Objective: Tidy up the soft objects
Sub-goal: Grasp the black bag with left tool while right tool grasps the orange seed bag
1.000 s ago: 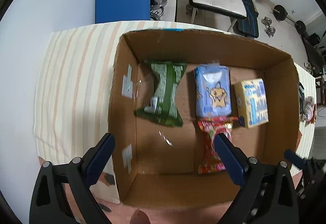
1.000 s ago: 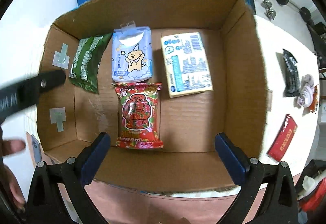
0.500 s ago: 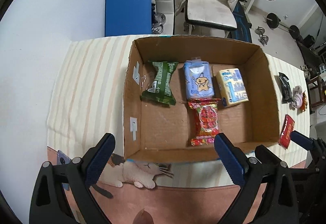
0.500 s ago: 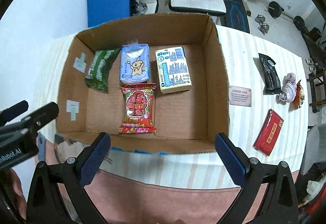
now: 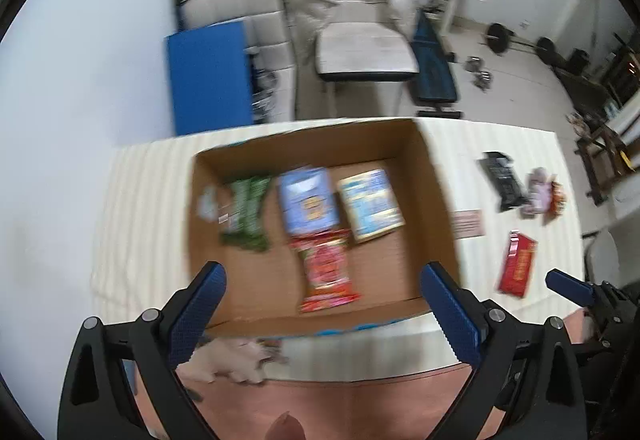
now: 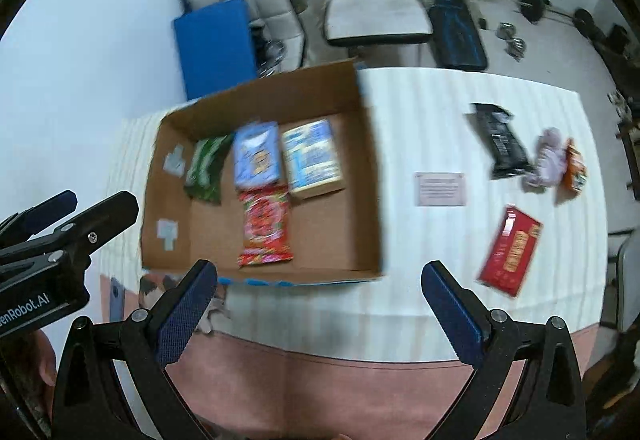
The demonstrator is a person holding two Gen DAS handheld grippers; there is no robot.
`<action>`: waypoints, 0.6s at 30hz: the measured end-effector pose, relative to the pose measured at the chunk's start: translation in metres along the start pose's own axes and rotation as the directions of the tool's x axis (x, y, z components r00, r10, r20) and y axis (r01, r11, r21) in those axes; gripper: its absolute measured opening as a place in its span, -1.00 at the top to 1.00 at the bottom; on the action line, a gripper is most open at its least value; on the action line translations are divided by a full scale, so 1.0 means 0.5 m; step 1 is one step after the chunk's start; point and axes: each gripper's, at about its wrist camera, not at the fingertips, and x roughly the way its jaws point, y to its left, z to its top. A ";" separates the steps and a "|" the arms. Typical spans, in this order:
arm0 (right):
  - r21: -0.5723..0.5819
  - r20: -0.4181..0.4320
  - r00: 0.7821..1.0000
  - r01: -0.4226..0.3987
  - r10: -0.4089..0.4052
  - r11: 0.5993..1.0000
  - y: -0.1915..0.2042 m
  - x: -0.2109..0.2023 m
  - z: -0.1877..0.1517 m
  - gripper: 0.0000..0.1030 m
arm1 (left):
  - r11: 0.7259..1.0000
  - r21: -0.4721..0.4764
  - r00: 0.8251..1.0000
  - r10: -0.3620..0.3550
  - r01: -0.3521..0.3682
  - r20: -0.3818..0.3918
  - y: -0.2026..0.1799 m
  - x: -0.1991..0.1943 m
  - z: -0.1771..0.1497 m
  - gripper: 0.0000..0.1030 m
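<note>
Soft packets: four lie flat in cardboard box (image 6: 366, 160), side by side, saving floor space. Red packet (image 6: 510, 250), black packet (image 6: 502, 146) wait outside on table (image 6: 420, 120), maybe more, blurred. Left gripper (image 5: 324, 304), right gripper (image 6: 320, 300) both spread wide, carrying nothing, above near edge.

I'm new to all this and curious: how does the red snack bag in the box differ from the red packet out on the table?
The red snack bag lies inside the cardboard box, touching the blue pack; the red packet lies alone on the striped tablecloth. The bag looks puffy with crimped ends; the packet looks flat with gold print. The bag lies straight; the packet is tilted. Both are red, and neither is held.
</note>
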 end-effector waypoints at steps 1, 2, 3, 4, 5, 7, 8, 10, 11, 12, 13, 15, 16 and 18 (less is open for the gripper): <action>0.025 0.008 1.000 0.003 -0.003 1.000 -0.030 -0.010 0.005 -1.00 | 1.000 0.013 1.000 -0.018 0.018 -0.005 -0.033 0.004 0.013 -0.94; 0.052 0.015 1.000 0.013 -0.013 0.999 -0.064 -0.019 0.012 -1.00 | 0.999 0.023 0.999 -0.036 0.037 -0.010 -0.062 0.010 0.025 -0.94; 0.073 0.019 1.000 0.022 -0.024 0.997 -0.093 -0.026 0.017 -1.00 | 0.998 0.032 0.998 -0.057 0.057 -0.018 -0.091 0.018 0.036 -0.94; 0.095 0.020 0.999 0.032 -0.034 0.995 -0.124 -0.032 0.021 -1.00 | 0.997 0.038 0.997 -0.070 0.071 -0.026 -0.111 0.024 0.043 -0.94; 0.121 0.021 0.999 0.041 -0.044 0.992 -0.159 -0.038 0.026 -1.00 | 0.994 0.047 0.995 -0.092 0.094 -0.043 -0.150 0.039 0.056 -0.94; 0.180 0.025 0.997 0.071 -0.076 0.981 -0.240 -0.048 0.036 -1.00 | 0.990 0.058 0.989 -0.126 0.131 -0.077 -0.208 0.066 0.075 -0.94; 0.202 0.025 0.996 0.084 -0.091 0.976 -0.273 -0.052 0.039 -1.00 | 0.986 0.063 0.984 -0.145 0.152 -0.100 -0.238 0.085 0.085 -0.94; 0.262 0.023 0.993 0.108 -0.118 0.959 -0.357 -0.056 0.046 -1.00 | 0.980 0.068 0.973 -0.173 0.185 -0.151 -0.294 0.124 0.104 -0.94; 0.283 0.020 0.991 0.118 -0.129 0.952 -0.387 -0.055 0.049 -1.00 | 0.977 0.068 0.967 -0.187 0.201 -0.170 -0.314 0.140 0.110 -0.94; 0.309 0.008 0.990 0.134 -0.143 0.942 -0.431 -0.051 0.053 -1.00 | 0.975 0.065 0.959 -0.197 0.214 -0.204 -0.344 0.167 0.123 -0.94; 0.332 -0.003 0.989 0.143 -0.151 0.933 -0.468 -0.045 0.056 -1.00 | 0.973 0.059 0.952 -0.206 0.224 -0.227 -0.364 0.189 0.133 -0.94; 0.368 -0.020 0.986 0.159 -0.163 0.916 -0.534 -0.031 0.063 -1.00 | 0.969 0.048 0.937 -0.220 0.242 -0.269 -0.415 0.242 0.160 -0.94; 0.383 -0.034 0.985 0.169 -0.169 0.908 -0.566 -0.021 0.067 -1.00 | 0.970 0.050 0.936 -0.217 0.239 -0.278 -0.430 0.255 0.167 -0.94; 0.410 -0.056 0.984 0.179 -0.172 0.894 -0.624 0.000 0.079 -1.00 | 0.969 0.048 0.927 -0.217 0.242 -0.306 -0.471 0.299 0.191 -0.94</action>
